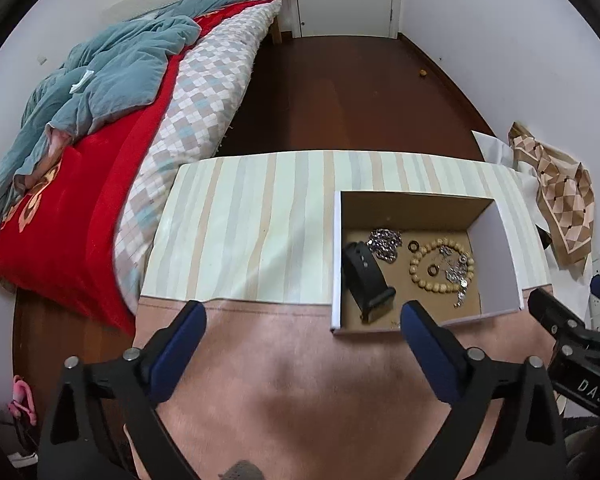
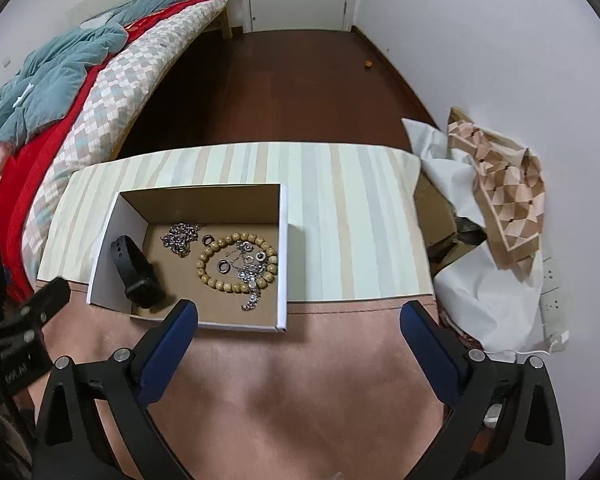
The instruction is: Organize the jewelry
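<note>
The left gripper [image 1: 302,320] stood nearest the lens, spread wide with nothing between its blue fingers [image 1: 180,344], just short of the cardboard box [image 1: 496,256]. The right gripper [image 2: 298,320] was likewise wide apart and empty, near the box's front corner. Inside the box lay a wooden bead bracelet [image 2: 236,260], a silver chain [image 2: 180,238] toward its far wall, dark rings [image 2: 223,267] within and just outside the beads, and a black strap [image 2: 134,270] against its left wall. The box rested on a striped sheet [image 2: 360,216].
</note>
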Demonstrator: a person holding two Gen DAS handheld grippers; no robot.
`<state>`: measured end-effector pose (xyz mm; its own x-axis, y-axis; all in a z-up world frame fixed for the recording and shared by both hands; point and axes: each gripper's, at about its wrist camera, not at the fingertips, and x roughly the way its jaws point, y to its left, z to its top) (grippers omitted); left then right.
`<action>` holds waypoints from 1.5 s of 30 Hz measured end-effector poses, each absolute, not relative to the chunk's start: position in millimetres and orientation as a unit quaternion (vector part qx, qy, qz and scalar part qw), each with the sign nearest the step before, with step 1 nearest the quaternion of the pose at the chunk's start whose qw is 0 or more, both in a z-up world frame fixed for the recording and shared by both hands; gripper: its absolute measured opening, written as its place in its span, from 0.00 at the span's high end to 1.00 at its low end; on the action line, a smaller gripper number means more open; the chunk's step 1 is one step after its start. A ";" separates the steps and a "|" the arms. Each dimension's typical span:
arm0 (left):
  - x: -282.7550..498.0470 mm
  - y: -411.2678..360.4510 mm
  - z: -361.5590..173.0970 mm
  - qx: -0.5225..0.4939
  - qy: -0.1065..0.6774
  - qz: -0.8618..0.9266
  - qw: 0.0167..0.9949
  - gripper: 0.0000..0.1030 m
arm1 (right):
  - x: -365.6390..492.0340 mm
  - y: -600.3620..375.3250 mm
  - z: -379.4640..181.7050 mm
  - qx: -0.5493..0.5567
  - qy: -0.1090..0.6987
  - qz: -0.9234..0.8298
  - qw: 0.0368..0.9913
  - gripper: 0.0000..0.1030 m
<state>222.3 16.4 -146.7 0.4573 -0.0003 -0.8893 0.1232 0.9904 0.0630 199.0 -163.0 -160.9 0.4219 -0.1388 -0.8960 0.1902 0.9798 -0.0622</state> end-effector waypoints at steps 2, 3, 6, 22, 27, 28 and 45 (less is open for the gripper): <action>216.9 16.6 -141.4 0.056 0.516 -0.034 0.854 0.03 | 190.2 -162.1 -153.4 0.023 0.523 -0.102 0.846 0.00; 213.4 17.5 -137.4 0.054 0.513 -0.034 0.856 0.03 | 185.5 -161.7 -149.0 0.021 0.521 -0.104 0.847 0.00; 202.2 18.2 -123.8 0.051 0.504 -0.034 0.862 0.01 | 173.5 -160.1 -136.3 0.020 0.514 -0.108 0.851 0.00; 114.8 25.7 -29.1 0.030 0.442 -0.044 0.896 0.01 | 77.5 -153.9 -33.7 0.023 0.447 -0.114 0.887 0.00; 86.7 32.8 -1.8 0.023 0.423 -0.043 0.905 0.01 | 41.9 -146.1 2.2 0.016 0.422 -0.107 0.900 0.00; 80.6 34.6 3.1 0.020 0.422 -0.043 0.905 0.01 | 33.7 -144.3 9.9 0.016 0.418 -0.106 0.902 0.00; 23.3 46.2 52.8 0.010 0.398 -0.049 0.916 0.01 | -34.7 -117.5 77.2 0.003 0.379 -0.094 0.921 0.00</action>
<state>23.3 46.2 52.8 0.6785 -0.0819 -0.7300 0.0972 0.9950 -0.0213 -34.7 -117.5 77.2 0.6955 -0.1706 -0.6980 0.1746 0.9824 -0.0662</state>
